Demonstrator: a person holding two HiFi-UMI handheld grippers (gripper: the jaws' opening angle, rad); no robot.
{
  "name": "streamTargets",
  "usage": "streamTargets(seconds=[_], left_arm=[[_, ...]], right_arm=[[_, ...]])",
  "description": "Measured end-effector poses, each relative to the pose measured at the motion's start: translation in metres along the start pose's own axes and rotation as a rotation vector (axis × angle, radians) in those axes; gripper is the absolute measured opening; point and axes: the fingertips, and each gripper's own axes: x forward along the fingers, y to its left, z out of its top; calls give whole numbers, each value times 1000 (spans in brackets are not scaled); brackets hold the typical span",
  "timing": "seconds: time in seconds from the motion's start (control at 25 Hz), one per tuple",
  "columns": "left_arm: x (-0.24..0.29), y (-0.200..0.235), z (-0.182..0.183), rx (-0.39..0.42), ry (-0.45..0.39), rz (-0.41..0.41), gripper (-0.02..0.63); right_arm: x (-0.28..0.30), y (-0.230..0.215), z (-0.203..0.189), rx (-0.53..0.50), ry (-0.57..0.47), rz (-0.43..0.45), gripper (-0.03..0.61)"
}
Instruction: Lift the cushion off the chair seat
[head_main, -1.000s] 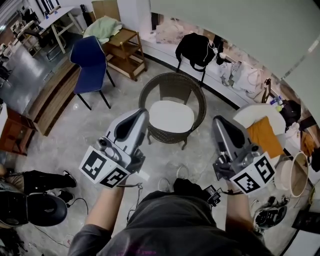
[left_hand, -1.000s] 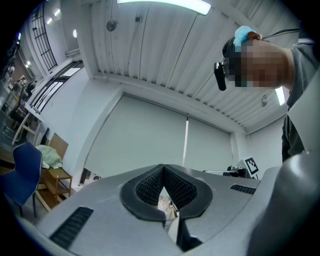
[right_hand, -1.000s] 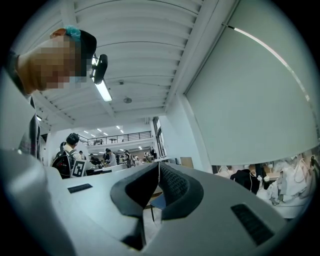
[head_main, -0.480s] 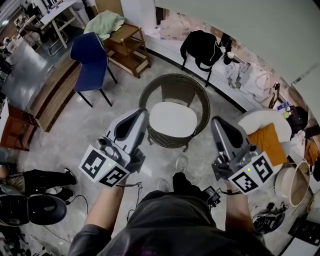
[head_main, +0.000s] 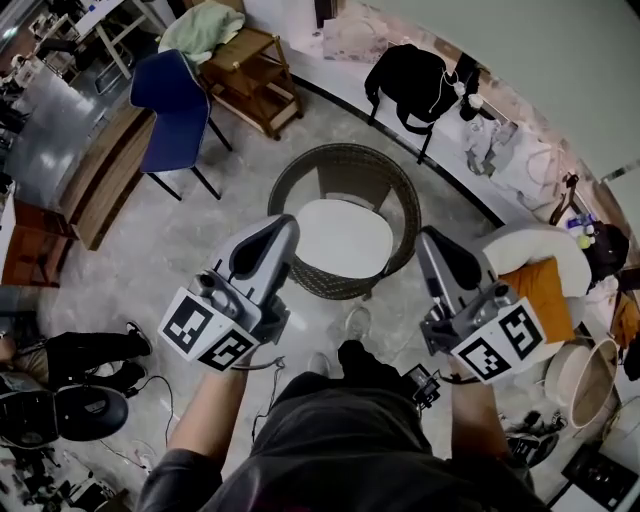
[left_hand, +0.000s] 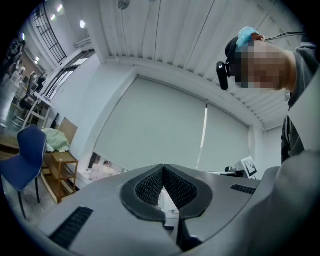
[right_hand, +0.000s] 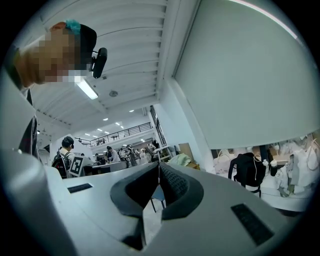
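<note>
Two grippers: our left gripper (head_main: 284, 224) and right gripper (head_main: 428, 236) flank the chair from the near side, both clenched with nothing between the pads.
Cushion: the white cushion (head_main: 345, 238) lies flat on the seat of the round wicker chair (head_main: 300, 172), untouched.
Direction: it sits ahead of and below our fingertips, between the two grippers.
Long axis: it looks slightly wider across than deep, so one side edge faces each gripper.
Nearer hand: in the head view the left tip overlaps the cushion's left edge and the right tip lies just outside the rim. We cannot tell the height gap.
Next: we judge both jaws must open before pinching an edge.
</note>
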Motion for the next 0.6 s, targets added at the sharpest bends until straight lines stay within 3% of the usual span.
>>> streamTargets(seconds=[0.32, 0.6], left_arm=[[48, 54, -59, -31, 82, 72, 9], [69, 113, -129, -74, 179, 101, 23]], right_arm=[[43, -72, -49, 41, 96, 4, 14], [76, -123, -117, 78, 182, -50, 14]])
